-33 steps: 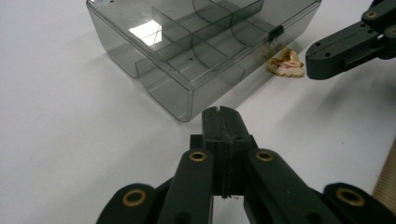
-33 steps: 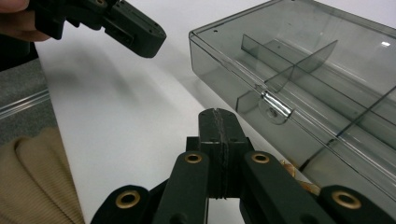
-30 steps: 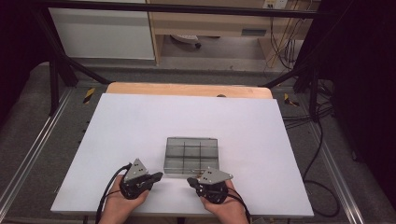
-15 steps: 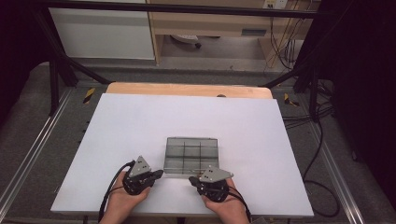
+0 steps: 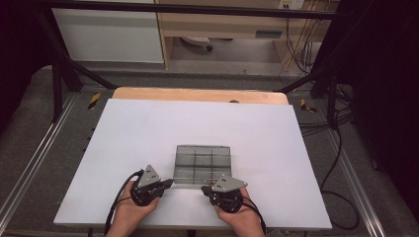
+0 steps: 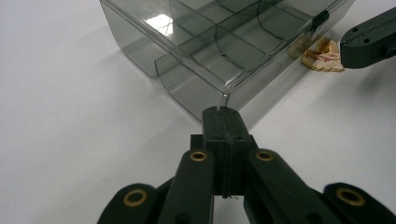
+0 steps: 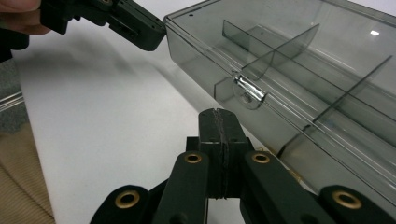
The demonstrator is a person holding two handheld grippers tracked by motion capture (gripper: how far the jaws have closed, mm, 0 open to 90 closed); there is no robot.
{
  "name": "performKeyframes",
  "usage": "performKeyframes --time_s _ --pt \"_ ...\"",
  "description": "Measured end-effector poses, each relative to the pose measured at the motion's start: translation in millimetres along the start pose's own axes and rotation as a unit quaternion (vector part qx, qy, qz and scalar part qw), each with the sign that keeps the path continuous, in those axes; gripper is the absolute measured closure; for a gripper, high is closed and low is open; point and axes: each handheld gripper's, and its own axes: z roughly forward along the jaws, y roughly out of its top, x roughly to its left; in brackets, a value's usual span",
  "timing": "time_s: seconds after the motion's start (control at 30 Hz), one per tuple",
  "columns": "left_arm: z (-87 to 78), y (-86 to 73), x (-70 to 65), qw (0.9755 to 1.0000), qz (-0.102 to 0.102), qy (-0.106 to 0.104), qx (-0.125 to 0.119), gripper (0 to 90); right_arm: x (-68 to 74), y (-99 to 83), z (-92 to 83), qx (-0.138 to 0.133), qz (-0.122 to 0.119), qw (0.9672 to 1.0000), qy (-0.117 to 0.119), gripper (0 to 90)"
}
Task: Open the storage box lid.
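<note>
A clear smoky-grey compartment box [image 5: 202, 164] lies closed on the white table [image 5: 148, 128], its dividers visible through the lid. My left gripper [image 5: 169, 183] is shut and empty, its tip [image 6: 222, 112] just short of the box's near left corner [image 6: 219, 42]. My right gripper [image 5: 204, 190] is also shut and empty, pointing at the box's front wall close to the clear latch [image 7: 250, 95]. Its tip [image 7: 218, 114] sits just below that latch. A small golden-brown object [image 6: 322, 53] lies on the table against the box's front edge.
Beyond the white table top, a wooden board edge [image 5: 197, 94] shows at the far side. Metal rails [image 5: 29, 163] and cables [image 5: 336, 148] run along the floor on both sides. Each gripper's cable [image 5: 116, 207] trails back by the person's hands.
The left gripper has edged slightly forward toward the box. The right gripper and the box have hardly moved.
</note>
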Motion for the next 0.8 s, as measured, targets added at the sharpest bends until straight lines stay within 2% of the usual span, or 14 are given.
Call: performKeyframes --time_s 0.43,0.5,0.6,0.8 --pt "1.6 -0.4 -1.3 1.0000 -0.004 -0.007 0.003 90.0 -5.1 -1.3 4.9 0.011 0.006 0.9998 -0.015 89.9" --pt "1.7 0.0 -2.2 1.0000 0.003 -0.004 0.005 90.0 -6.7 -1.2 6.4 0.013 0.005 0.9998 -0.017 89.9" --pt "1.7 0.0 -1.7 1.0000 0.001 -0.005 0.005 90.0 -7.2 -1.1 6.9 0.014 0.006 0.9997 -0.018 89.9" --pt "-0.8 1.3 -1.7 1.0000 -0.002 -0.006 -0.002 90.0 -8.8 -1.0 8.8 0.014 0.009 0.9997 -0.019 89.9"
